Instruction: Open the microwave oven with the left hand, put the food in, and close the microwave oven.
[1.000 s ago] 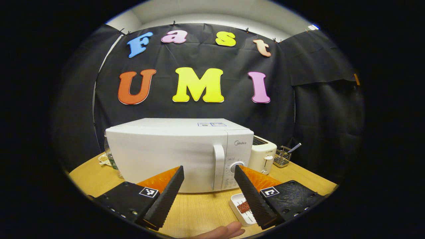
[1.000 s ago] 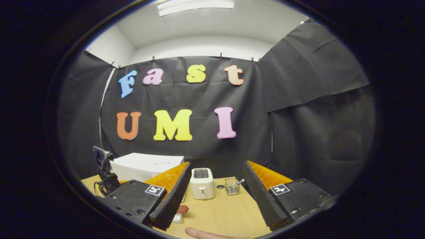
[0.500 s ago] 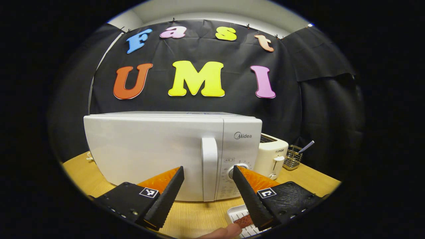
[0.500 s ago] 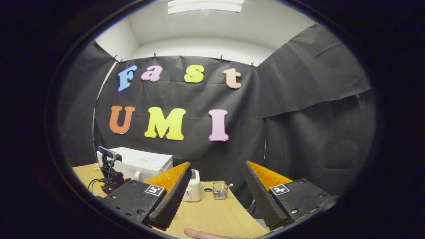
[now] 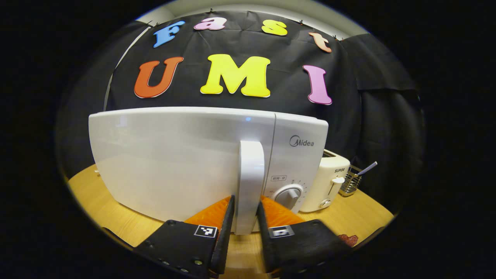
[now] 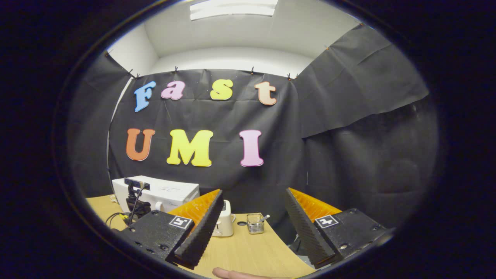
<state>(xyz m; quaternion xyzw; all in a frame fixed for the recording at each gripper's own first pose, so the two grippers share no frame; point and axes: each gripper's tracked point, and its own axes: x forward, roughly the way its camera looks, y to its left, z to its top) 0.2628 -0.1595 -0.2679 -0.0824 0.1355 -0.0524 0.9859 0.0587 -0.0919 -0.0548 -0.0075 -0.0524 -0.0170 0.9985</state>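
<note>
Microwave oven (image 5: 186, 162) door not yet open, its vertical handle (image 5: 250, 186) between the left gripper (image 5: 245, 217) fingers, narrowed to either side, contact unclear; food (image 5: 347, 239) right of them on the table (image 5: 116, 221); right gripper (image 6: 252, 221) wide open, empty.

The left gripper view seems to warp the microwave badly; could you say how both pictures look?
Left gripper view: fisheye bows the microwave, sharp, with soft glare on its top edge. Right gripper view: bright ceiling light, microwave small and dim, table evenly lit.
</note>
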